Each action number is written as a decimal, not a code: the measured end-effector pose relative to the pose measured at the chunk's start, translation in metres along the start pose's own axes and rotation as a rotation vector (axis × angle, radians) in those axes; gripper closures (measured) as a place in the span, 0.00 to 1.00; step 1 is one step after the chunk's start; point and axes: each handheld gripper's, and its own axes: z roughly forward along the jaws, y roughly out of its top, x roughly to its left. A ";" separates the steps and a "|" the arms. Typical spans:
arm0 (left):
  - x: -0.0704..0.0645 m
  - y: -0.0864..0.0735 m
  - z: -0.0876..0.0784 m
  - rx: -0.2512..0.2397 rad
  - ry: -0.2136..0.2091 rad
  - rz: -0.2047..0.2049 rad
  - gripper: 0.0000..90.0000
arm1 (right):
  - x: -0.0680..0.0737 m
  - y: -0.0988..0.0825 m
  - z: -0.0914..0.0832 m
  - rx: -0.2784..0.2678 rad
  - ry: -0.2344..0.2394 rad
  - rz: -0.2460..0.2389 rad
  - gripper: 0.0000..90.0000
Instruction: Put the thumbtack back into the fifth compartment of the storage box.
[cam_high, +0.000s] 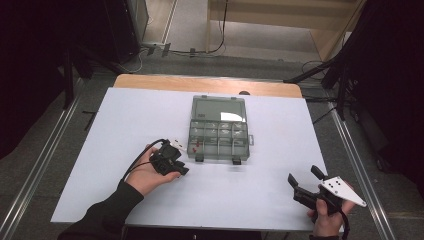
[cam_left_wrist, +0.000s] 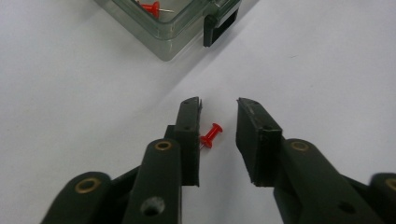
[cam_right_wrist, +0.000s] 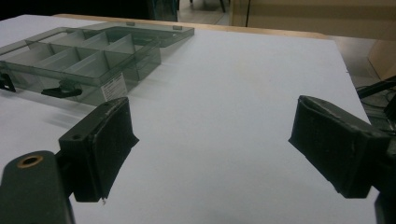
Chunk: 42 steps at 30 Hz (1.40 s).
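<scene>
The left gripper was low over the white table, just beside the near left corner of the clear box. Its jaws stood part open. A red pin lay on the table between them, its point end against the inner face of the left-hand jaw; the other jaw stood clear of it. No grip on the pin was seen.

In the high view the left hand held that gripper close to the box's front left corner, the cable looping back over the wrist.

The box lay open at mid-table, its lid folded flat on the far side and its tray split into small compartments. A second red pin lay inside the corner compartment nearest the left gripper. Two black latches sat on the front wall.

The right gripper rested at the near right part of the table, well apart from the box, held by the right hand. Its jaws stood wide open with only bare table between them.
</scene>
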 end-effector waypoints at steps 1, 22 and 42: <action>0.000 0.000 0.001 0.005 0.002 0.003 0.81 | 0.000 0.000 0.000 0.000 0.000 0.001 0.15; 0.000 -0.002 0.004 0.026 0.017 0.014 0.92 | 0.000 0.000 0.000 0.001 -0.004 0.000 0.15; 0.001 0.009 -0.008 -0.004 0.019 0.013 0.92 | 0.000 0.000 0.000 -0.006 -0.004 -0.007 0.15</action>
